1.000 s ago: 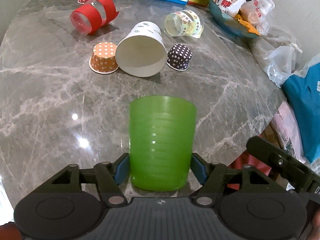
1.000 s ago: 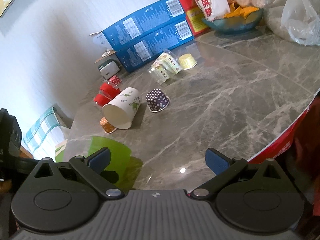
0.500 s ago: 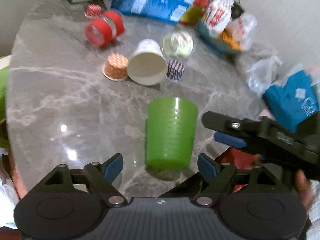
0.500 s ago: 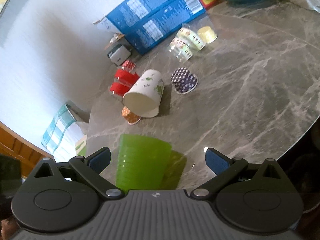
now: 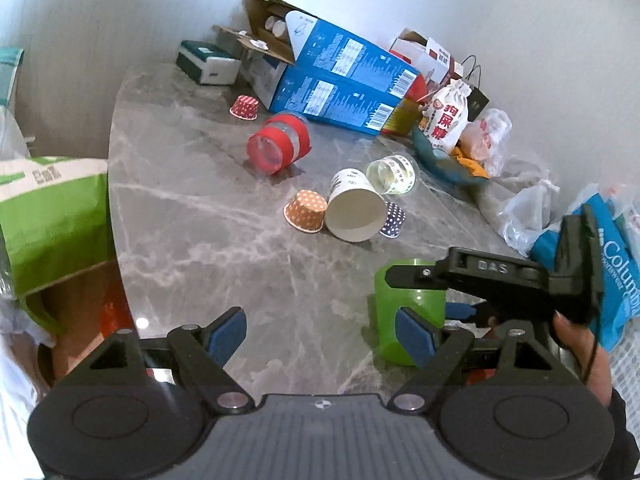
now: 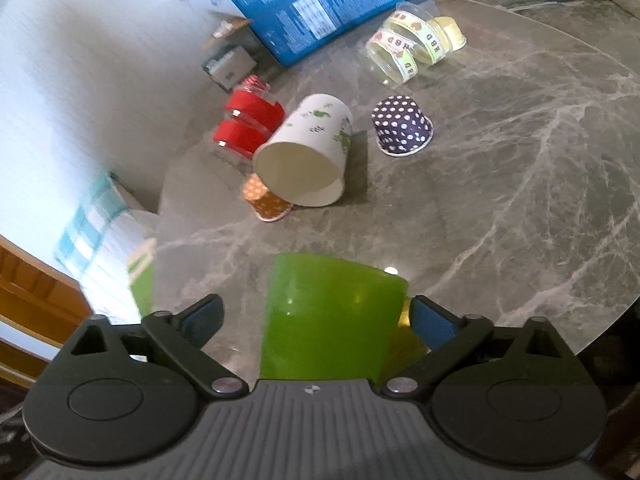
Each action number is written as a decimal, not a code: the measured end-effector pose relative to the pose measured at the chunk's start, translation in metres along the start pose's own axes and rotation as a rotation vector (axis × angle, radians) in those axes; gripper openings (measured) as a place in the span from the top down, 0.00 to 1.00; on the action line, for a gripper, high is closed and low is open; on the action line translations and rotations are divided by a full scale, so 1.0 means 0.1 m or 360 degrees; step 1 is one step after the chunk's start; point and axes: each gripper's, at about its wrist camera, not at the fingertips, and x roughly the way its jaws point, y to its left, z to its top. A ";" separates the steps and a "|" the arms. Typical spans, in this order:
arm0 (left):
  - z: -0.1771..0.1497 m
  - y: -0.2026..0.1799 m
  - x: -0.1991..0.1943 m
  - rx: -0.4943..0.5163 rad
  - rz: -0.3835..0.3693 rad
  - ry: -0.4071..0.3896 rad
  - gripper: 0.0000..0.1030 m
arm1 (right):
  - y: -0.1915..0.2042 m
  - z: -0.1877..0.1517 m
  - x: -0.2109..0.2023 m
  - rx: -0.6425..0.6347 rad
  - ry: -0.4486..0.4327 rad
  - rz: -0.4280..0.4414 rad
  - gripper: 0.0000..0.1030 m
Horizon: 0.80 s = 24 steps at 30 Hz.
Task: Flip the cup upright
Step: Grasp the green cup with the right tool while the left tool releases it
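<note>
A green plastic cup stands on the grey marble table near its front edge; it looks wider at the top. My left gripper is open and empty, to the left of the cup and apart from it. In the right wrist view the green cup sits between the open blue pads of my right gripper, with gaps on both sides. The right gripper's body shows in the left wrist view, reaching over the cup's rim.
A white paper cup lies on its side mid-table, beside an orange dotted cup and a purple dotted cup. A red-banded clear cup and a clear printed cup lie further back. Blue boxes and bags line the back and right.
My left gripper has let go of the green cup and pulled back to the left. My right gripper has moved in around the cup, which now stands between its pads.
</note>
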 end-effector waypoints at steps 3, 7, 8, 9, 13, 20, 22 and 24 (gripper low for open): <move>-0.08 0.10 -0.07 -0.0029 -0.0020 -0.0013 0.18 | 0.05 0.01 0.04 -0.0038 0.0034 -0.0070 0.10; -0.13 0.17 -0.10 -0.0050 -0.0043 -0.0019 0.18 | 0.12 0.02 0.07 -0.0098 0.0071 -0.0146 0.18; -0.15 0.18 -0.09 -0.0052 -0.0049 -0.0017 0.18 | 0.13 0.02 0.07 -0.0115 0.0084 -0.0166 0.24; -0.16 0.19 -0.09 -0.0055 -0.0054 -0.0016 0.18 | 0.14 0.02 0.08 -0.0130 0.0095 -0.0186 0.27; -0.21 0.22 -0.07 -0.0067 -0.0079 -0.0003 0.18 | 0.19 0.02 0.07 -0.0201 0.0109 -0.0250 0.30; -0.28 0.26 -0.10 -0.0088 -0.0100 -0.0008 0.18 | 0.28 -0.01 -0.12 -0.0335 -0.0006 -0.0271 0.30; -0.30 0.25 -0.10 -0.0091 -0.0108 -0.0008 0.18 | 0.32 -0.02 -0.17 -0.0376 -0.0054 -0.0275 0.30; -0.31 0.23 -0.10 -0.0092 -0.0112 -0.0011 0.18 | 0.35 -0.04 -0.25 -0.0419 -0.0122 -0.0271 0.30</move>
